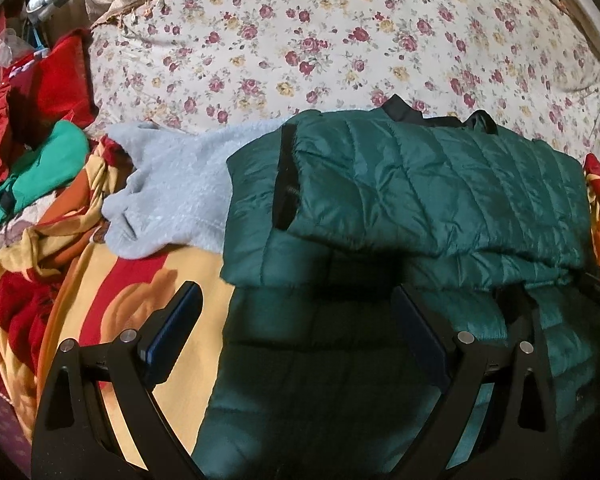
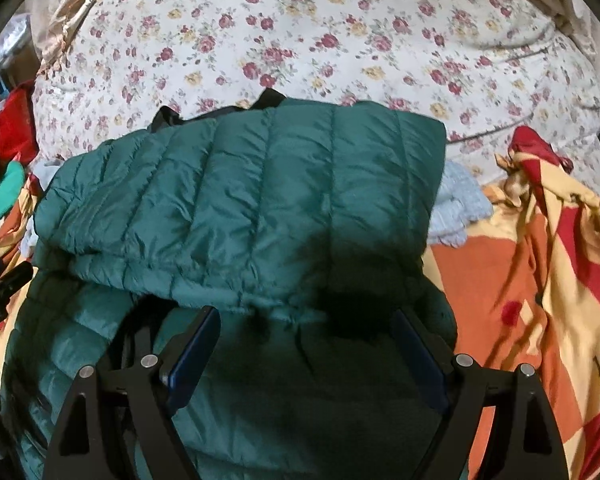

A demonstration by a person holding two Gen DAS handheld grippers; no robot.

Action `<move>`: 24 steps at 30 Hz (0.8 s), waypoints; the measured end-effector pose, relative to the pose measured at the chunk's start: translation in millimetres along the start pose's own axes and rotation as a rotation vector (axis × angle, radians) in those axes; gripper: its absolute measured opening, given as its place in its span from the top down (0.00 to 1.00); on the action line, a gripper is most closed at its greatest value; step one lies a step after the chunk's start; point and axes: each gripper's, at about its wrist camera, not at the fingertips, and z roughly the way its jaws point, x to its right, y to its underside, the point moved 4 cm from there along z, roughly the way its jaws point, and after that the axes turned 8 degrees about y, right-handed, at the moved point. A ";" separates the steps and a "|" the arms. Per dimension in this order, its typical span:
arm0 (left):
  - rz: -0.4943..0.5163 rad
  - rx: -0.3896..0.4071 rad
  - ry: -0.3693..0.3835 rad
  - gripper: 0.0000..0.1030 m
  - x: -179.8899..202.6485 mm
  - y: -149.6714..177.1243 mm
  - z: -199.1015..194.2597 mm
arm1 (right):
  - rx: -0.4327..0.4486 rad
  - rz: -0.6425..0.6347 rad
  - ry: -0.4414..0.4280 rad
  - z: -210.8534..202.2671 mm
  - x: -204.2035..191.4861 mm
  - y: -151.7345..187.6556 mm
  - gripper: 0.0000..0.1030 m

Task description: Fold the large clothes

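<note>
- A dark green quilted jacket (image 1: 420, 184) lies on the bed, its far part folded back over the near part so that a doubled edge runs across the middle.
- Seen from the right wrist, the same jacket (image 2: 240, 208) fills the centre, with black trim showing at its far edge.
- The left gripper (image 1: 296, 312) hangs above the near, shadowed part of the jacket, close to its left edge; its jaws stand wide apart and nothing is between the pads.
- The right gripper (image 2: 306, 332) hovers over the near part of the jacket, just below the folded edge, jaws spread wide and gripping nothing.
- A pale grey fleecy garment (image 1: 168, 192) lies partly under the jacket's left side and pokes out toward the left; a bit of it (image 2: 456, 208) also shows past the jacket's right side.
- Under both lies a blanket (image 1: 148, 280) in yellow, orange and red, bunched up at the left; on the right (image 2: 532, 264) it is rumpled too.
- Behind the jacket stretches a cream bedcover (image 1: 340, 40) printed with small red and yellow flowers.
- At the far left sit a bright green cloth (image 1: 44, 168) and a heap of red fabric (image 1: 52, 80).
- The tip of the other gripper shows at the left edge of the right-wrist view, beside the jacket.
</note>
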 end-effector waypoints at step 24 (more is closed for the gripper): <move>0.028 0.007 0.010 0.07 -1.5 35.5 -37.5 | -0.016 -0.012 -0.013 -26.1 6.2 41.7 0.17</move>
